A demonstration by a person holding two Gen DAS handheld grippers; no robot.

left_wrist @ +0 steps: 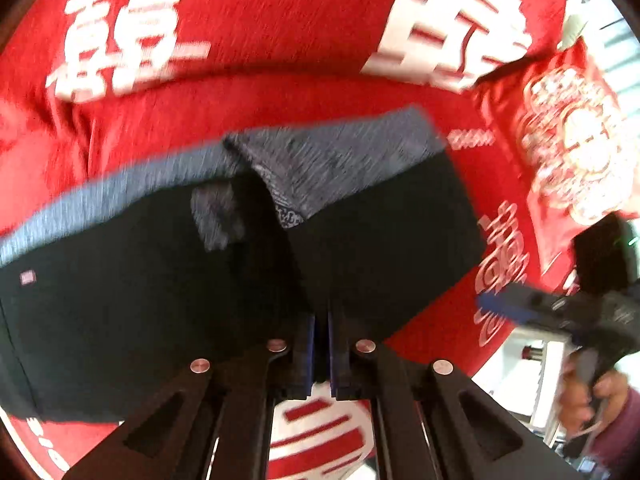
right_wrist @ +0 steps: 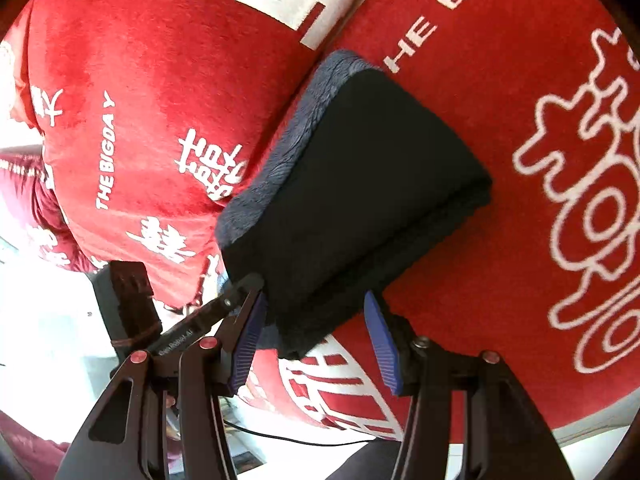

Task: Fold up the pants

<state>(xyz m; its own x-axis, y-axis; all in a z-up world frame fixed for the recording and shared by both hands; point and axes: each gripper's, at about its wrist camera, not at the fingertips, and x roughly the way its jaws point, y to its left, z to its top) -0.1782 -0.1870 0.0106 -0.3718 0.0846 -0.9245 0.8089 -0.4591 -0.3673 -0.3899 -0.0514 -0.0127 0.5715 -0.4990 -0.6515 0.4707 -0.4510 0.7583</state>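
Red plush bedding (left_wrist: 248, 20) printed with large white characters is filling both views, and its near edge is being shown at the bottom of the right wrist view, where bright floor begins; open red cloth is lying wide at the right of that frame. The pants (right_wrist: 360, 184), black outside with a grey-blue fleecy lining, are being shown there as a folded block lying at mid-frame on the bedding. The right gripper (right_wrist: 320, 340) is being held about half open, its blue pads (right_wrist: 382, 344) standing to either side of the block's near corner without pressing on it. In the left wrist view the left gripper (left_wrist: 320, 340) is being kept shut on a black fold of the pants (left_wrist: 380, 240), with the lining turned out above. Only this blurred view is showing a red pillow (left_wrist: 572, 140) at upper right and a hand (left_wrist: 588, 396) on the other gripper at lower right.
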